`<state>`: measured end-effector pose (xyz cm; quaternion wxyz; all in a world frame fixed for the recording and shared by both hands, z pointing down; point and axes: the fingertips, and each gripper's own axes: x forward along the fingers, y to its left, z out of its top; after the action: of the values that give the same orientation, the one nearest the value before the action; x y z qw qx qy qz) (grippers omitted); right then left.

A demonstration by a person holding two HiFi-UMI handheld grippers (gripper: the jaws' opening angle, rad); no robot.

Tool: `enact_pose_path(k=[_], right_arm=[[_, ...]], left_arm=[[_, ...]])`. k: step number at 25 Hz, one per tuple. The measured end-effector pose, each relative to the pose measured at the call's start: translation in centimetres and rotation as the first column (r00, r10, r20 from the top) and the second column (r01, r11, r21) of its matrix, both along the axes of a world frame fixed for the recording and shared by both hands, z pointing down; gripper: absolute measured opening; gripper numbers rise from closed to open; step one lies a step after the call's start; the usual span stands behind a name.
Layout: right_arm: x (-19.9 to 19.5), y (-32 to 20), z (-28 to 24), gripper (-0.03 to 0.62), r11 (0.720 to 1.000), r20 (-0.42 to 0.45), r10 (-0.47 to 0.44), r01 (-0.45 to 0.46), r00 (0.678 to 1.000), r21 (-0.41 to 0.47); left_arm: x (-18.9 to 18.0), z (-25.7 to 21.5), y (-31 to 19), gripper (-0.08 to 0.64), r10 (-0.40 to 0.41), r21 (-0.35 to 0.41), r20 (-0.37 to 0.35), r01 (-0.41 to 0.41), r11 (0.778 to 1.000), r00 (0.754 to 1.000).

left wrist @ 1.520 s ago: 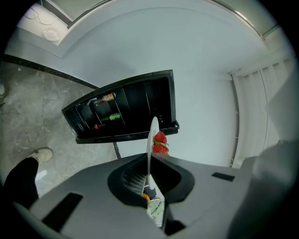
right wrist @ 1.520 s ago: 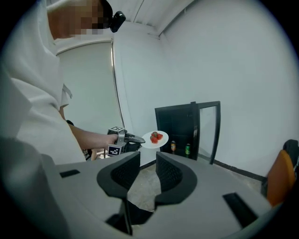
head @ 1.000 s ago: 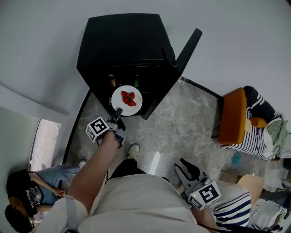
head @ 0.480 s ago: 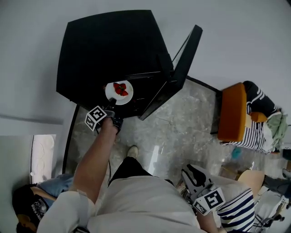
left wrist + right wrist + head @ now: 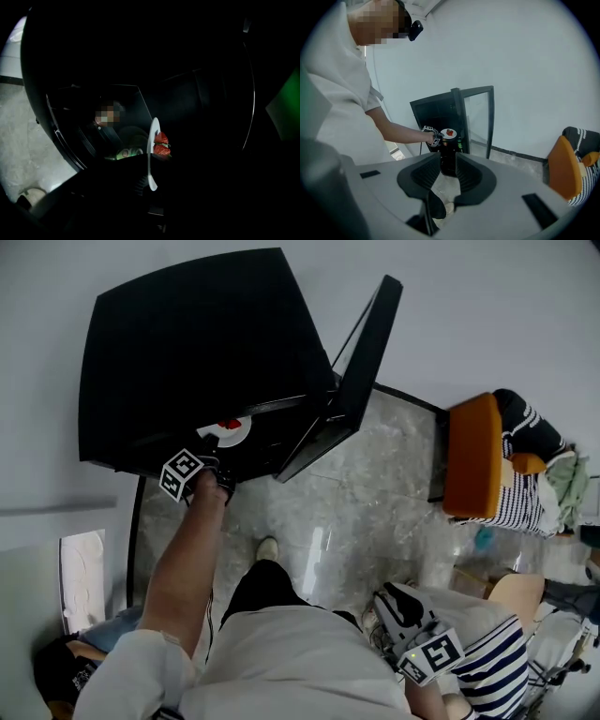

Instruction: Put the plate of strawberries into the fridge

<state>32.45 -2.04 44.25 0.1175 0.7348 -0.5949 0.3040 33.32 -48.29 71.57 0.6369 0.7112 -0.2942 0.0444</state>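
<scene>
A white plate [image 5: 228, 431] with red strawberries [image 5: 230, 424] sits at the mouth of the black fridge [image 5: 197, 352], half hidden under the fridge's top in the head view. My left gripper [image 5: 214, 457] is shut on the plate's near rim. In the dark left gripper view the plate [image 5: 151, 152] shows edge-on with the strawberries [image 5: 161, 144] on it, inside the fridge. The fridge's glass door [image 5: 352, 371] stands open to the right. My right gripper [image 5: 398, 606] hangs low at my right side, open and holding nothing [image 5: 448, 168].
A green can [image 5: 126, 152] lies on the fridge shelf behind the plate. An orange chair [image 5: 473, 456] with striped cloth [image 5: 520, 517] stands on the marble floor to the right. Another person [image 5: 61, 676] crouches at the lower left.
My left arm has reached forward and carried the plate from in front of the fridge into its opening. The fridge's top now covers part of the plate. The right gripper stayed low.
</scene>
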Motion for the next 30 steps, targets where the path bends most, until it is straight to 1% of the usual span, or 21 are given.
enact_pose_path(k=[2,4,7,10,13,15,16,18,20,23,26,28,30], right_arm=[[0.1,0.0,0.1,0.106,1.0,0.003,0.004,-0.004,1.0,-0.003],[0.1,0.0,0.3,0.106,1.0,0.004,0.006,-0.006,1.0,-0.005],[0.3,-0.1,0.3,0.106,1.0,0.003,0.01,-0.01,1.0,-0.002],[0.1,-0.1,0.2,0.106,1.0,0.005,0.012,-0.012,1.0,0.0],[-0.4,0.1,0.1,0.106,1.0,0.008,0.013,-0.013,1.0,-0.003],[-0.6,0.4,0.0,0.106,1.0,0.009,0.013,-0.013,1.0,-0.004],[-0.7,0.5,0.0,0.106,1.0,0.009,0.013,-0.013,1.0,-0.005],[-1.0,0.8,0.0,0.106,1.0,0.009,0.009,-0.009,1.0,-0.005],[-1.5,1.1,-0.1,0.106,1.0,0.007,0.0,0.0,1.0,-0.001],[-2.3,1.5,-0.3,0.106,1.0,0.006,-0.028,0.028,1.0,0.008],[-2.9,1.9,-0.4,0.104,0.997,0.006,-0.075,0.075,0.997,0.029],[-3.6,2.3,-0.6,0.104,0.993,0.001,-0.109,0.108,0.994,0.046],[-4.5,2.9,-0.7,0.104,0.987,-0.004,-0.148,0.148,0.989,0.064]], left_arm=[[0.1,0.1,-0.2,0.021,0.011,0.024,0.039,-0.012,1.0,0.999],[0.2,0.3,-0.3,0.022,0.029,0.056,0.099,-0.035,0.998,0.995],[0.2,0.6,-0.3,0.049,0.067,0.112,0.21,-0.093,0.989,0.975],[0.0,0.5,-0.3,0.078,0.103,0.171,0.327,-0.166,0.971,0.94],[-0.4,0.7,-0.3,0.119,0.126,0.207,0.434,-0.235,0.95,0.892],[-0.7,0.7,-0.3,0.142,0.13,0.231,0.487,-0.271,0.935,0.864],[-0.9,0.6,-0.3,0.15,0.13,0.242,0.504,-0.284,0.928,0.854],[-1.3,0.3,0.0,0.155,0.129,0.263,0.519,-0.302,0.916,0.845],[-1.6,-0.3,0.6,0.154,0.135,0.282,0.517,-0.317,0.906,0.845],[-2.5,-1.6,2.2,0.153,0.152,0.304,0.5,-0.338,0.891,0.852],[-3.9,-3.3,4.6,0.153,0.172,0.327,0.478,-0.356,0.876,0.861],[-4.9,-4.7,6.8,0.153,0.198,0.344,0.46,-0.379,0.859,0.866],[-6.2,-6.3,9.3,0.153,0.222,0.363,0.43,-0.393,0.845,0.875]])
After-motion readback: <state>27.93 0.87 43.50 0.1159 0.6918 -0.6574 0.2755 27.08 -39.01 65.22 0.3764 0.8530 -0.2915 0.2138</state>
